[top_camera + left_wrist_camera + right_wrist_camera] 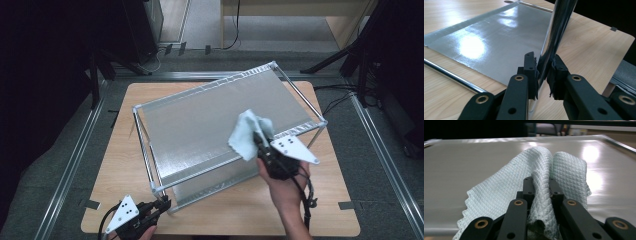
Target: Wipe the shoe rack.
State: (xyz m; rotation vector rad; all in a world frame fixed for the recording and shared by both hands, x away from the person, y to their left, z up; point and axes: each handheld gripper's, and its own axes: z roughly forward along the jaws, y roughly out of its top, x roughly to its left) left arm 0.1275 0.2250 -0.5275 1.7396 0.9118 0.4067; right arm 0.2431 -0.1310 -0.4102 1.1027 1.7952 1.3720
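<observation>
A pale blue waffle-weave cloth [246,131] lies bunched on the top shelf [210,120] of a metal rack [150,150], near that shelf's front right corner. The right gripper [261,140] has its jaws pressed together on a fold of the cloth [541,195], whose scalloped hem hangs loose to the left in the right gripper view. The left gripper [162,204] is clamped on the rack's front left post [554,37], both pads tight against the chrome tube just above the lower shelf [489,45].

The shelves are flat, glossy silver sheets that mirror the ceiling lights. The rack stands slantwise on a light wooden table [120,165], its back right corner reaching the table's far edge. Grey floor and aluminium rails [70,165] surround the table; dark stands sit beyond.

Most of the top shelf lies bare left of and behind the cloth. Bare wood runs along the table's front and left edges.
</observation>
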